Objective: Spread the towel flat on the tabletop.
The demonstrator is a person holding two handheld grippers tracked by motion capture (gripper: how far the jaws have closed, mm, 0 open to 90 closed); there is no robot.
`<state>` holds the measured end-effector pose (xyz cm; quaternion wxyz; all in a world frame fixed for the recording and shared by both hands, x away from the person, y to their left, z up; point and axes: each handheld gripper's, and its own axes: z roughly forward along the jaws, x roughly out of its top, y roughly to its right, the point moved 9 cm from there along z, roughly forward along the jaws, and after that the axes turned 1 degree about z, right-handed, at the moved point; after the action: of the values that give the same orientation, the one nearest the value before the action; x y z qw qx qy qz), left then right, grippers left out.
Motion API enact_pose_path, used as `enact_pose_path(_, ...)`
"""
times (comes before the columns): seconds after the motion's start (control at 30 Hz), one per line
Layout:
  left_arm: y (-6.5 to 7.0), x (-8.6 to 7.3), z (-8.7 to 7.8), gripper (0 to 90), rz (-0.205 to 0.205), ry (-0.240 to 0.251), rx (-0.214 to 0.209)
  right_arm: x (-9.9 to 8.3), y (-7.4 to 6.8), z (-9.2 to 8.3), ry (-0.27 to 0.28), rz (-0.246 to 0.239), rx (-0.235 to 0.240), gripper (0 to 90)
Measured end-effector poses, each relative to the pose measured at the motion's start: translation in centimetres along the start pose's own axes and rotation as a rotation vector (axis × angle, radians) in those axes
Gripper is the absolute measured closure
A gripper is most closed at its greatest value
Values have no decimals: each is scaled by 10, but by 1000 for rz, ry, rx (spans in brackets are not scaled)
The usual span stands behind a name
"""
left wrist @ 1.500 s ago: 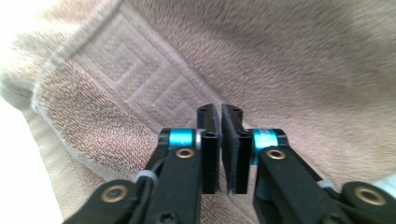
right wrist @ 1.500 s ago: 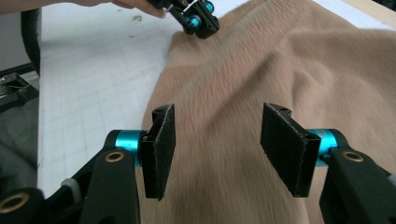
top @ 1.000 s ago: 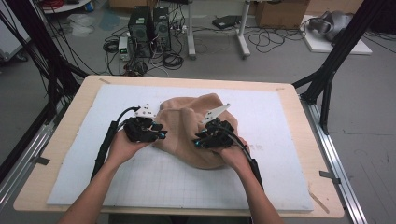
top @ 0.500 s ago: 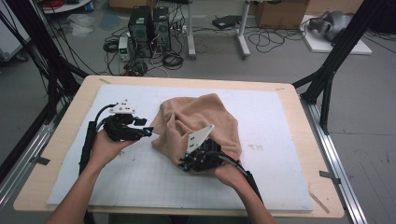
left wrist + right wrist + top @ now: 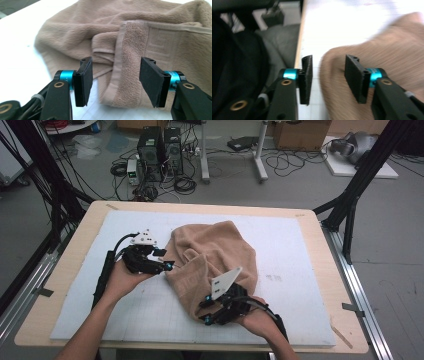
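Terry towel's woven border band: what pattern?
Greek-key meander on the tan terry towel, clearest in left gripper view.

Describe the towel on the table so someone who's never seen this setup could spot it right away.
Start at the wooden table with the white mat on top. Near the mat's middle, between the left gripper and the right gripper, lies the towel. It is the one soft, tan, rumpled thing there, with a woven key-pattern band along one edge.
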<state>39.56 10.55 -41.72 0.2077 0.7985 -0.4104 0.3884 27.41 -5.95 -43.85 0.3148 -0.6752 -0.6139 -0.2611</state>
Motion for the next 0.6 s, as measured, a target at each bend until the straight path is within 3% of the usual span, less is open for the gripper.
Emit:
enact_pose_path(0.17, 3, 0, 8, 430, -1, -18, -3, 4, 28, -12, 43, 110, -122, 412)
enact_pose_path(0.27, 3, 0, 7, 430, 2, -14, -2, 3, 43, -5, 38, 161, -142, 381)
enact_pose_path(0.33, 1, 1, 5, 430, -3, -6, -3, 3, 50, 7, 18, 186, -143, 416)
enact_pose_path(0.4, -1, 0, 3, 430, -13, -1, -2, 4, 50, 19, -18, 168, -136, 552)
enact_pose_path(0.5, 0, 0, 2, 430, -13, 1, -6, 7, 37, 37, -49, 81, -78, 795)
enact_pose_path(0.6, 2, 1, 2, 430, -3, 0, -8, 14, 17, 49, -63, 7, -14, 834)
